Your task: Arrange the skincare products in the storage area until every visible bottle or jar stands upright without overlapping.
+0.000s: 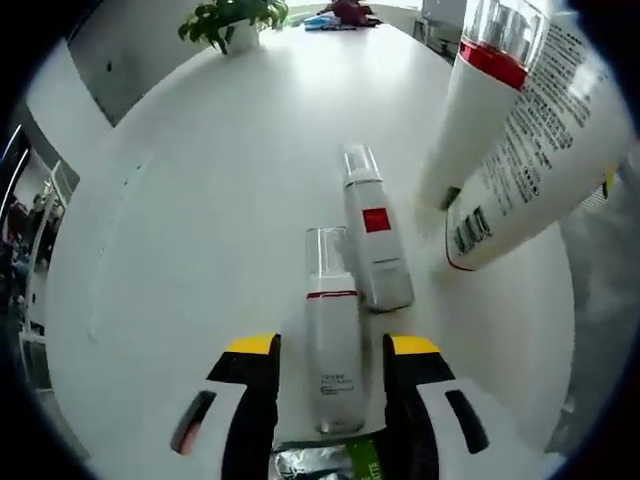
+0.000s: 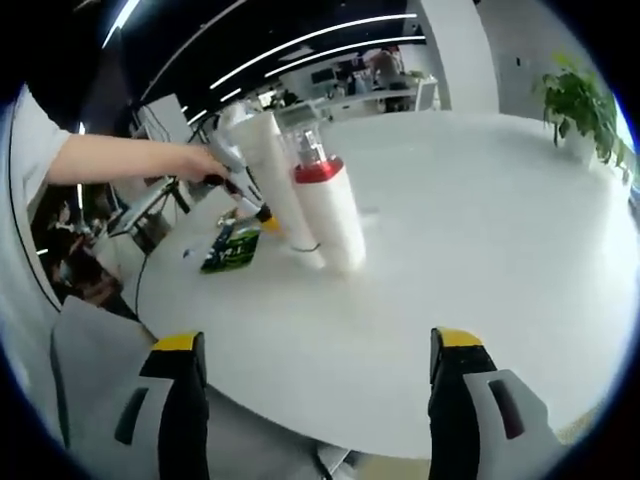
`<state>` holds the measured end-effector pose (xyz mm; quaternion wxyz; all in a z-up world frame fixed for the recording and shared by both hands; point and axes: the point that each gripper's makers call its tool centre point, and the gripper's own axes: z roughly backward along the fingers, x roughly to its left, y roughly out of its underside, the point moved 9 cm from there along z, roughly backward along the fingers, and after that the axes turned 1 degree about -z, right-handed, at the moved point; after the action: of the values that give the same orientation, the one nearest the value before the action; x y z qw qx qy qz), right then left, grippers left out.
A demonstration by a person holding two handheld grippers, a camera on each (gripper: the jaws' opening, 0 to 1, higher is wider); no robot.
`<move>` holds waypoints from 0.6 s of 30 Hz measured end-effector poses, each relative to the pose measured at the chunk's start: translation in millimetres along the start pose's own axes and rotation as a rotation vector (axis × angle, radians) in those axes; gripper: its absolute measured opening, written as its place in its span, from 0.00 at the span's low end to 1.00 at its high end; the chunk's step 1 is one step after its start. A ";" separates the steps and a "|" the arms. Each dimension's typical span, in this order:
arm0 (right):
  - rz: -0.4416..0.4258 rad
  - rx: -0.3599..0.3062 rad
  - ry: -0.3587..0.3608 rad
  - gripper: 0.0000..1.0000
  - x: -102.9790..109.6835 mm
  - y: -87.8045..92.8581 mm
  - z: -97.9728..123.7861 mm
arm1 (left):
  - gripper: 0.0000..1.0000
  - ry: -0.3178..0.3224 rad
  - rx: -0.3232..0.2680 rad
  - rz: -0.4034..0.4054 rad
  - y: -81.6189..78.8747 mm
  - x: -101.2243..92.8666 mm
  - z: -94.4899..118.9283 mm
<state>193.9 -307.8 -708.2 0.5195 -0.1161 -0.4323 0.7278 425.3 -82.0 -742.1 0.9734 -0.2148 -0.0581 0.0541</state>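
White slim pump bottle [image 1: 333, 350] lies between your left gripper's [image 1: 335, 365] spread jaws; red-labelled bottle [image 1: 373, 245] lies at twelve o'clock. Two large bottles [image 2: 325, 210] stand. Right gripper [image 2: 320, 365] gapes empty.

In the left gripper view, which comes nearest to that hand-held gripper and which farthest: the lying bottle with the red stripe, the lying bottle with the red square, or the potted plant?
1. Red-stripe bottle: between the left hand-held gripper jaws.
2. Red-square bottle: just beyond, slightly right.
3. Potted plant: far table end.
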 end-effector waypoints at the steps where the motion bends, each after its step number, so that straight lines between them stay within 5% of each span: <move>1: 0.002 0.000 -0.001 0.92 0.6 -0.2 -0.3 | 0.35 0.003 -0.006 0.003 0.5 0.0 0.5; 2: 0.003 -0.001 -0.002 0.92 1.6 -0.8 -0.1 | 0.22 0.014 -0.012 0.004 0.5 -0.5 0.7; 8: 0.007 -0.012 -0.001 0.92 3.2 -4.5 1.4 | 0.21 -0.022 -0.015 0.122 2.6 0.2 2.6; 18: 0.020 -0.039 -0.015 0.91 9.6 -10.9 4.5 | 0.21 0.019 -0.229 0.501 27.5 6.2 34.6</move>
<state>194.1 -300.9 -694.7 0.5066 -0.1251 -0.4493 0.7251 424.6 -42.1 -722.0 0.8996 -0.3316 0.0002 0.2841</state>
